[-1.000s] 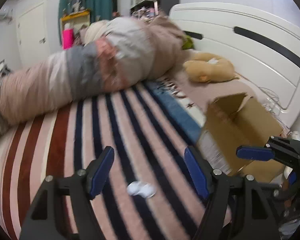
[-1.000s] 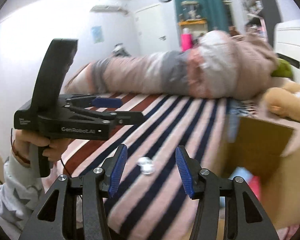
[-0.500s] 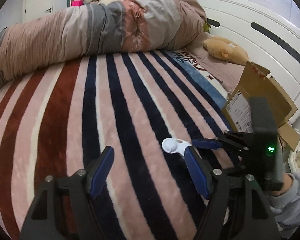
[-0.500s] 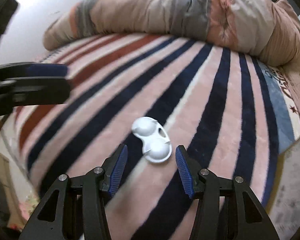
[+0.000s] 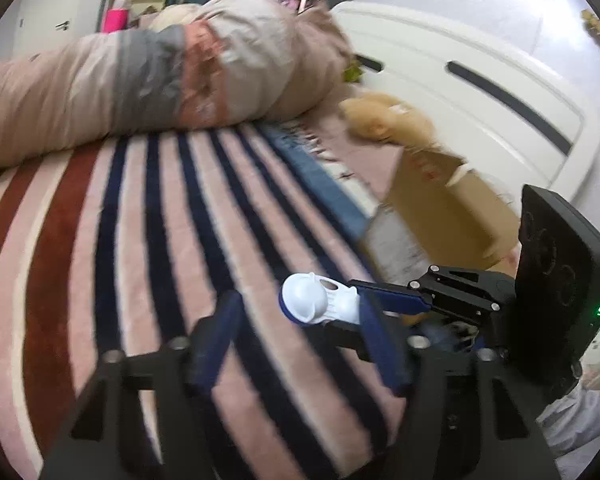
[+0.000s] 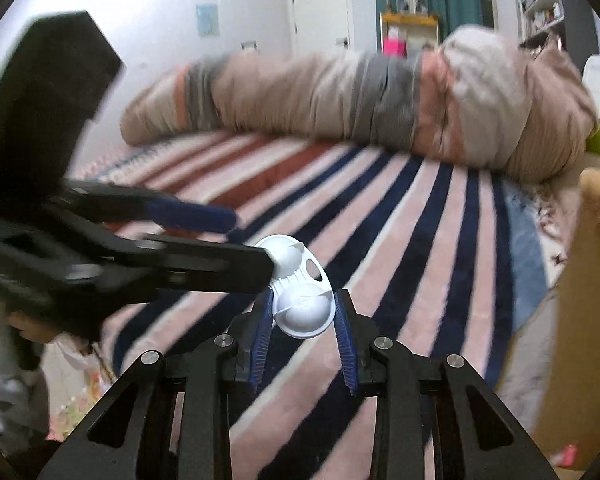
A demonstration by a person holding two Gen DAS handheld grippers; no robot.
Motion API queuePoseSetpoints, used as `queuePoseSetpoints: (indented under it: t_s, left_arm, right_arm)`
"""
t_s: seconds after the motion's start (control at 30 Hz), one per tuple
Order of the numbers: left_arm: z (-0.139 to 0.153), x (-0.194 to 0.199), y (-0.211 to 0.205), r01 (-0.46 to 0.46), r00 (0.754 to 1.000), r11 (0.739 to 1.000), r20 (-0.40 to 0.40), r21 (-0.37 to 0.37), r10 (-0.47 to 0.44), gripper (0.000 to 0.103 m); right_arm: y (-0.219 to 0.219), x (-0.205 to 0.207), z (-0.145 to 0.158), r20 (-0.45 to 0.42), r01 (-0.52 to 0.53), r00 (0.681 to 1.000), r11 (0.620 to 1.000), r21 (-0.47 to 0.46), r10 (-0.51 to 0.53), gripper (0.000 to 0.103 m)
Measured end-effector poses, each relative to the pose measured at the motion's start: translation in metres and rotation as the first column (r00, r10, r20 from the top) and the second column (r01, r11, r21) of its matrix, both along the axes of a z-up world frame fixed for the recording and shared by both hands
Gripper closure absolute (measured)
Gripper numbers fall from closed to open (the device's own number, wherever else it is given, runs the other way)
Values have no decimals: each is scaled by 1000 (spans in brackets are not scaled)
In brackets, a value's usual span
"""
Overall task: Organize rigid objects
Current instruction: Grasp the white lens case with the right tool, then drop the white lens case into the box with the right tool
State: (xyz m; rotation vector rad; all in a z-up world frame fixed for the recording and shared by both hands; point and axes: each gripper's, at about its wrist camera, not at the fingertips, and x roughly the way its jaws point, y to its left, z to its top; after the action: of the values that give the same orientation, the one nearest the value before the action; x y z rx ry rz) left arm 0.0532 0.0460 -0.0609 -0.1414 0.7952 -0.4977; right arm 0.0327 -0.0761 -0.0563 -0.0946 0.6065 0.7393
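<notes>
A white double-cup plastic case (image 6: 302, 296) is clamped between the blue pads of my right gripper (image 6: 303, 322) and lifted off the striped blanket. In the left wrist view the same case (image 5: 318, 300) sticks out of the right gripper's fingers (image 5: 388, 300), just right of centre. My left gripper (image 5: 300, 340) is open and empty, its fingers on either side of the case's height above the blanket; it shows from the side in the right wrist view (image 6: 204, 236), close to the case.
An open cardboard box (image 5: 444, 200) stands on the bed's right side, also at the right edge of the right wrist view (image 6: 588, 288). A rolled duvet (image 5: 148, 84) lies across the back. A plush toy (image 5: 384, 120) lies by the white headboard (image 5: 480, 92).
My right gripper has closed on the white case and lifted it off the blanket. Both views have tilted up. The left gripper stays open.
</notes>
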Motion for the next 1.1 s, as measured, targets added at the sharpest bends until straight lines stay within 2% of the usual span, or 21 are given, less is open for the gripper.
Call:
queuePoseSetpoints:
  t_s: [0.1, 0.17, 0.3, 0.43, 0.53, 0.73, 0.77, 0.83, 0.9, 0.93, 1.0, 1.1]
  left_arm:
    - [20, -3, -20, 48, 998, 998, 30, -41, -47, 75]
    - [34, -4, -38, 81, 995, 996, 61, -44, -79, 78]
    - [54, -2, -81, 131, 988, 991, 82, -29, -128, 79]
    - [69, 2, -134, 191, 976, 981, 100, 20, -192, 79]
    - [73, 7, -168, 234, 966, 970, 98, 65, -239, 79]
    - [63, 18, -219, 280, 955, 950, 55, 139, -290, 79]
    - [61, 20, -225, 281, 955, 947, 52, 154, -292, 78]
    - [60, 23, -232, 276, 956, 945, 53, 178, -289, 68]
    - [59, 23, -234, 269, 956, 944, 64, 191, -286, 51]
    - [58, 21, -233, 267, 956, 944, 69, 195, -284, 48]
    - [60, 19, -230, 249, 959, 947, 83, 203, -270, 37]
    - [64, 14, -223, 208, 966, 957, 113, 203, -234, 27]
  right_arm:
    - [-21, -15, 18, 68, 14, 998, 1000, 6, -14, 77]
    - [-42, -23, 30, 107, 36, 993, 999, 26, -38, 77]
    - [-78, -32, 42, 156, 90, 983, 995, 41, -95, 77]
    - [-126, -34, 47, 147, 162, 974, 984, 80, -172, 77]
    - [-156, -36, 47, 151, 220, 961, 973, 75, -229, 77]
    - [-195, -25, 34, 71, 299, 951, 953, 44, -302, 77]
    - [-199, -23, 32, 64, 305, 949, 951, 41, -307, 77]
    - [-204, -18, 29, 50, 324, 944, 946, 26, -325, 74]
    - [-210, -16, 28, 42, 351, 935, 936, 10, -351, 65]
    - [-212, -15, 27, 42, 357, 933, 934, 10, -357, 63]
    - [-216, -13, 26, 34, 358, 933, 934, 10, -358, 63]
    - [-219, -13, 25, 24, 364, 931, 931, 13, -365, 60]
